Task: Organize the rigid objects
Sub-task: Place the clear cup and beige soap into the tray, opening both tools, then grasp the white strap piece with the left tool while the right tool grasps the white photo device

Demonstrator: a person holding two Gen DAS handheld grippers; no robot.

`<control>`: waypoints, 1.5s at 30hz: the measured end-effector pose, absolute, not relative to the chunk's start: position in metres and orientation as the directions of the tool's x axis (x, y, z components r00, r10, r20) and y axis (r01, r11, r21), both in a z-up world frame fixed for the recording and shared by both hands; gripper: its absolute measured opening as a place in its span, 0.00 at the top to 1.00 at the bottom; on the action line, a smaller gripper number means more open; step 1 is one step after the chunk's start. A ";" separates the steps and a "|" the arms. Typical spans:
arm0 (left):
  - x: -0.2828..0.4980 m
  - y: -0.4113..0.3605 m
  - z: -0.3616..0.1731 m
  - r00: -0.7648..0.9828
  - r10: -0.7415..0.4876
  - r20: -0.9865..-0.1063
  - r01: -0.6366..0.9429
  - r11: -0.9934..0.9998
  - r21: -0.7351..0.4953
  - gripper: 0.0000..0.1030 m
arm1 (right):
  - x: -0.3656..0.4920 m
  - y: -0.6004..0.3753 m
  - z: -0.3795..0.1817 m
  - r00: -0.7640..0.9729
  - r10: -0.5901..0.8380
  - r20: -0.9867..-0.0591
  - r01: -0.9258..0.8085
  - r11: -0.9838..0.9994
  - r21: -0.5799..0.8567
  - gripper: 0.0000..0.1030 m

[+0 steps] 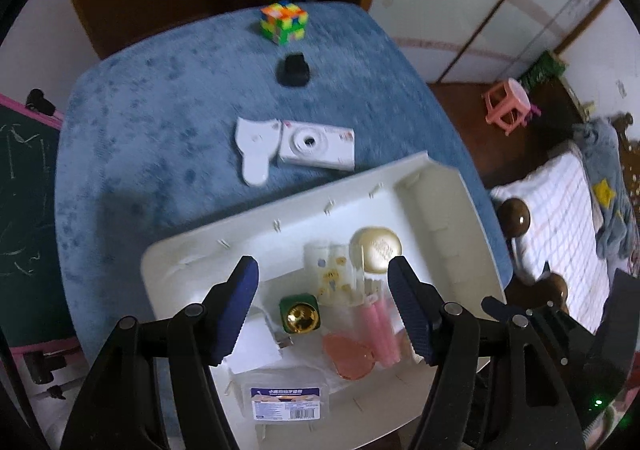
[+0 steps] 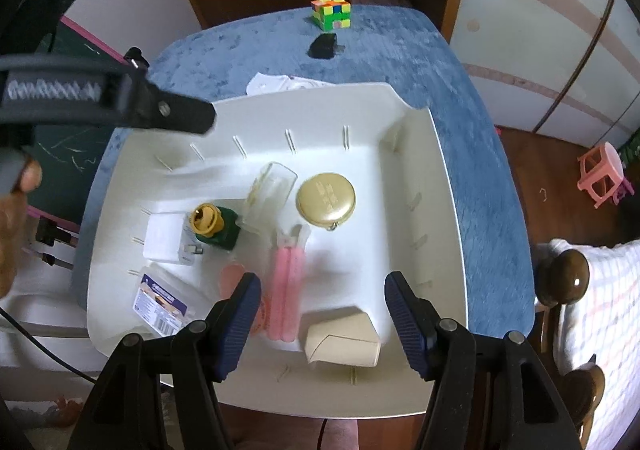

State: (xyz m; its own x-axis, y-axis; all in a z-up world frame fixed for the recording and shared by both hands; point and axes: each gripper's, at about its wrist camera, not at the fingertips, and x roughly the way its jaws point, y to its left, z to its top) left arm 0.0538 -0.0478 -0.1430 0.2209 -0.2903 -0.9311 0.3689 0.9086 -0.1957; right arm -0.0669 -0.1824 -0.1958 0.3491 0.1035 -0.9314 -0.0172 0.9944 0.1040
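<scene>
Right wrist view, smooth white tray [image 2: 404, 138], round gold case [image 2: 325, 199], both jaws apart.

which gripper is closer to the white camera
Left. The left gripper hangs over the tray's far side, near the camera; the right gripper is over its near edge.

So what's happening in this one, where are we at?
A person with a claw in each hand is sorting small items into a white tray on a blue table. Both the left claw and the right claw hover open and empty over the tray. Already inside are a gold round case, a green bottle, pink tubes and a few boxes. A white camera, a black object and a puzzle cube sit out on the table.
</scene>
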 end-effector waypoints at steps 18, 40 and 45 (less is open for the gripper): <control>0.094 -0.028 -0.061 0.395 -0.303 -0.867 0.311 0.932 -0.184 0.31 | 0.001 -0.203 -0.099 0.411 0.167 -0.896 -0.193 0.977 0.093 0.37; 0.203 0.001 -0.118 0.389 -0.145 -0.910 -0.040 0.984 -0.174 0.31 | 0.198 -0.161 -0.183 0.172 0.203 -0.964 -0.600 0.798 0.061 0.37; 0.211 0.010 -0.162 0.306 -0.112 -0.945 -0.100 0.984 -0.149 0.31 | 0.214 -0.153 -0.241 0.047 0.184 -0.982 -0.633 0.766 0.114 0.37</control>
State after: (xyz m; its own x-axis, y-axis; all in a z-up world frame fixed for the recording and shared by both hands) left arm 0.2115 0.0097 -0.1622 0.3058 -0.1122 -0.9455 -0.0995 0.9838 -0.1489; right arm 0.2144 -0.1529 -0.2405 0.0468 0.1844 -0.9817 -0.6329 0.7658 0.1137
